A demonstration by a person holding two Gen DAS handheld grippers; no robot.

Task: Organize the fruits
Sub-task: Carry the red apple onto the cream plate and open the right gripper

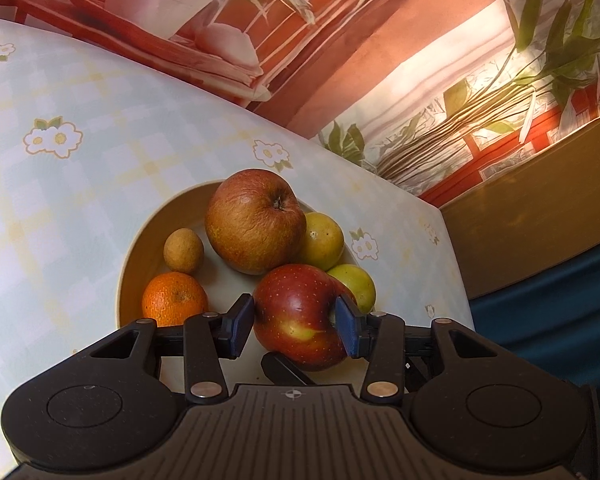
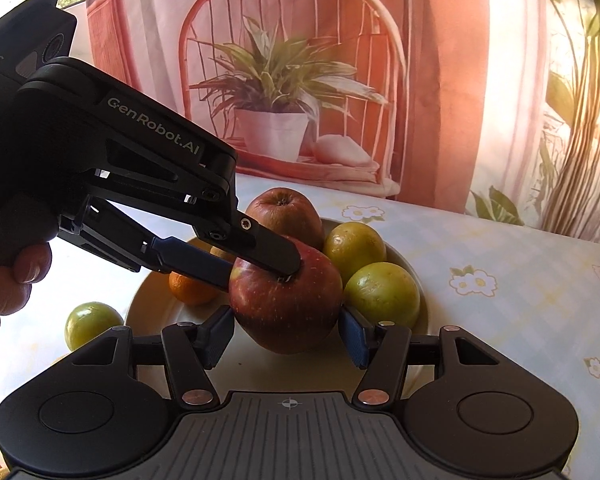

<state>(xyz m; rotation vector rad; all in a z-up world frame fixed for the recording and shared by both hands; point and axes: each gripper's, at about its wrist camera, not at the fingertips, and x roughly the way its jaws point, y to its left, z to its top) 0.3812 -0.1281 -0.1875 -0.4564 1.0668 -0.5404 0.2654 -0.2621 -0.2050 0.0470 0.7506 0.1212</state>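
both of your grippers are clamped on the same red apple [image 2: 286,300], which sits at the near edge of the bowl [image 1: 140,256] on the table. your left gripper [image 1: 294,326] pinches it from the left with its pads on the upper half. your right gripper [image 2: 286,332] squeezes its lower flanks head-on, so neither hand is nearer and the way out looks to be upward.

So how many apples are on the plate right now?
2: a red apple at the front of the plate, with both grippers at it, and a brownish wrinkled apple behind it. None seems hidden.
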